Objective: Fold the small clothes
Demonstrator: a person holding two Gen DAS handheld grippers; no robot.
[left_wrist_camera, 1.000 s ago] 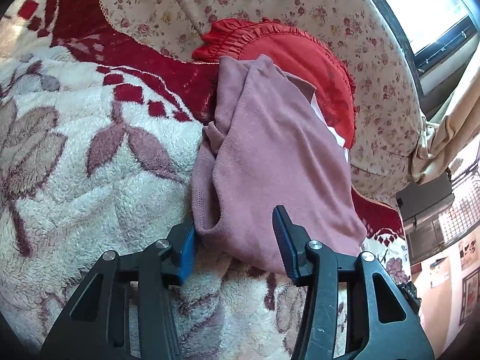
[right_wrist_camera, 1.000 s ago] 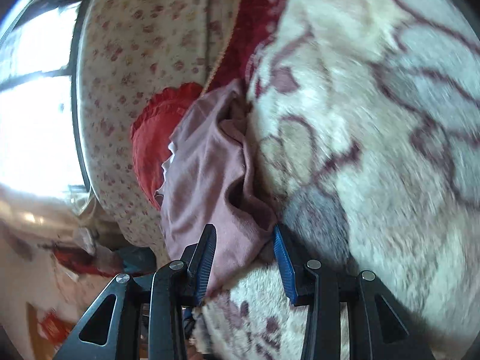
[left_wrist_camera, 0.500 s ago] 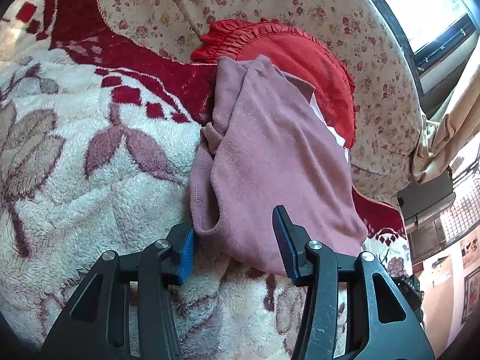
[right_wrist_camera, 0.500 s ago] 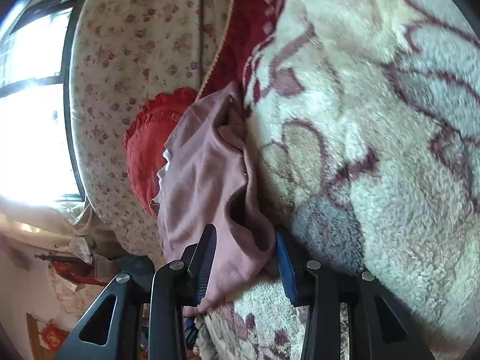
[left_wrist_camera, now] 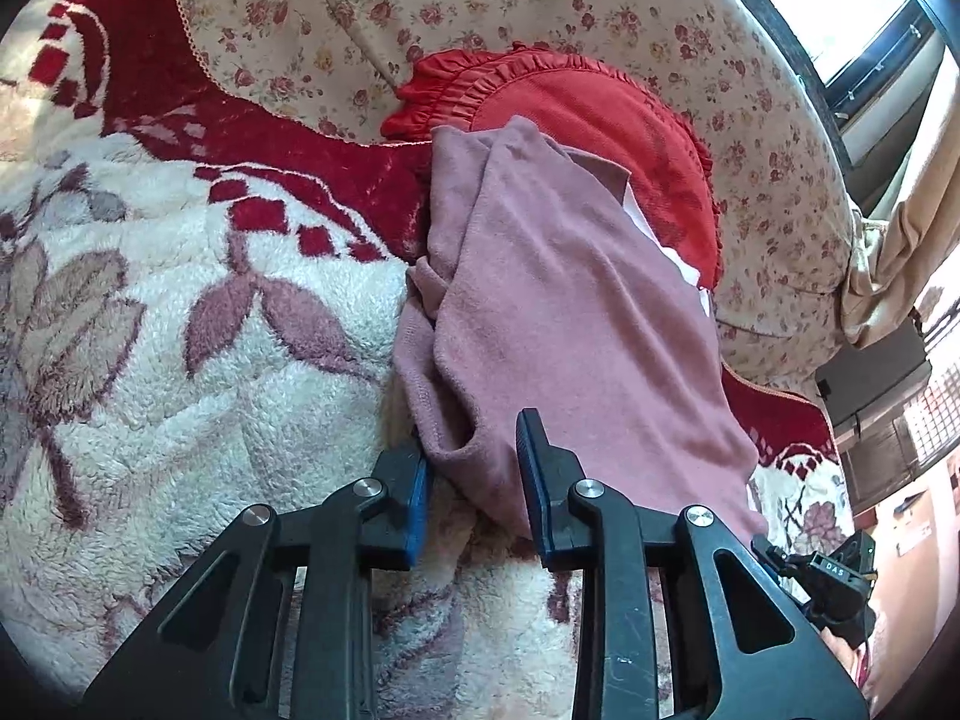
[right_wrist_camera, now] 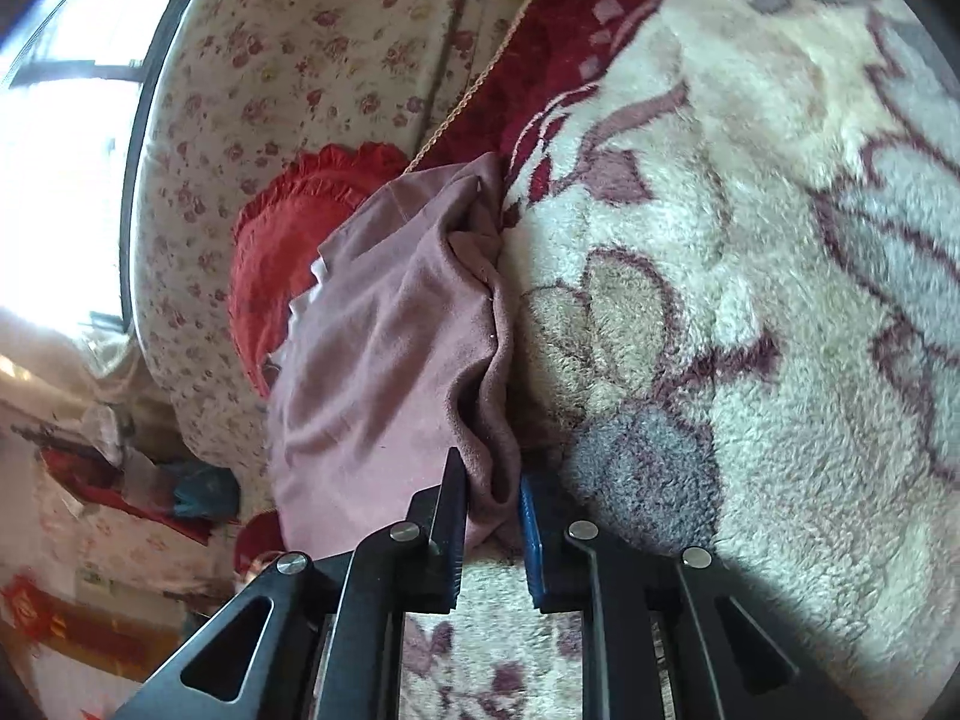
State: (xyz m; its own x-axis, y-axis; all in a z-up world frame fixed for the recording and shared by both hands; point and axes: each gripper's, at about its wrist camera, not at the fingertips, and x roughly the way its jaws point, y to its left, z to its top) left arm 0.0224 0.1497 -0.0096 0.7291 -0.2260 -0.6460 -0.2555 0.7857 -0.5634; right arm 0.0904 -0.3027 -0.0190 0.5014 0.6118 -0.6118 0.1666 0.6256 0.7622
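Item: one small dusty-pink knitted garment (left_wrist_camera: 558, 312), lying rumpled on a cream fleece blanket with mauve leaf pattern and red border (left_wrist_camera: 198, 312), its far end draped over a red frilled cushion (left_wrist_camera: 600, 120) that leans on a floral-print sofa back (left_wrist_camera: 600, 18). We hold its near hem at two places. Our left gripper (left_wrist_camera: 474, 474) has just been closing and now has a bunched corner of the hem between its blue pads; the fabric fills the gap, and we judge it caught, though the far pad's contact is not plain. Our right gripper (right_wrist_camera: 492, 510) has likewise just been closing and pinches a thick folded ridge of the same hem firmly. Both grippers point forward and downward toward the blanket, the right one rolled somewhat. Handling note: we judge the pinch should take all layers of knit and none of the fleece pile beneath; a lift of both corners together, evenly, would keep the hem straight for the fold toward the cushion.
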